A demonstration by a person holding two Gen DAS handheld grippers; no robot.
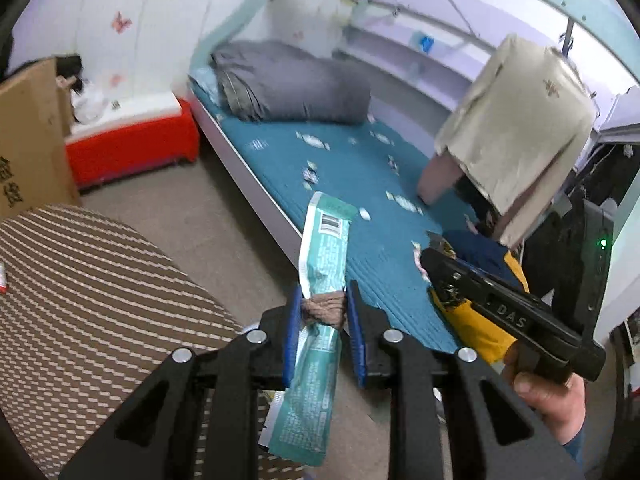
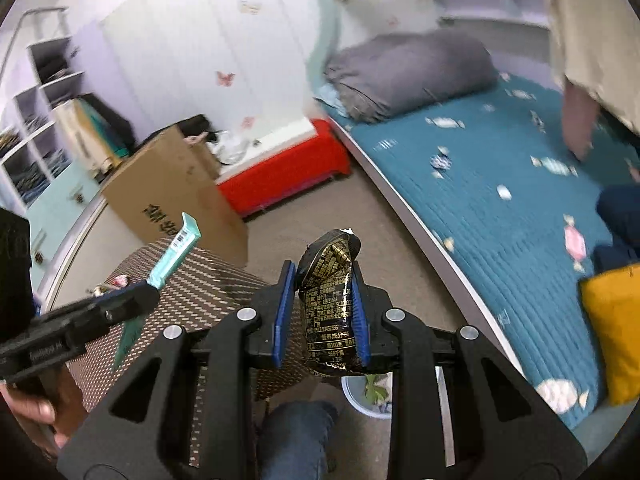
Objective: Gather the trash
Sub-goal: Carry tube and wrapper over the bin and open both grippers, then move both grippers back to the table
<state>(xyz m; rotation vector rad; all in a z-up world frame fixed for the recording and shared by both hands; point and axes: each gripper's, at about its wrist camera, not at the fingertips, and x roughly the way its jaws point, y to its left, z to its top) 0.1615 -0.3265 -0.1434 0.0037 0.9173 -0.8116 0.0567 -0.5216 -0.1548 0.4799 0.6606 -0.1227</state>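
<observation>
While both grippers are loaded, nothing has reached a bin yet, so the collecting looks roughly midway: two pieces picked up, none dropped. The left gripper point(image 1: 323, 316) is clamped on a long teal wrapper point(image 1: 324, 240) with a barcode, together with a brownish wad point(image 1: 325, 307) pinched between its blue pads point(image 1: 354, 312). The right gripper point(image 2: 320, 312) is closed on a crumpled black-and-gold snack packet point(image 2: 330, 300).

Both pieces are held in the air, over the floor between the brown woven table point(image 1: 100, 280) and the teal bed point(image 1: 360, 184). A pale bin point(image 2: 360, 398) with something green inside shows just below the right gripper (probably the drop point, though I cannot be sure).

The wrapper's long axis runs along the fingers, barcode end pointing forward and up, tail hanging back toward the handle. The packet likewise stands lengthwise between the pads, torn mouth pointing forward.
</observation>
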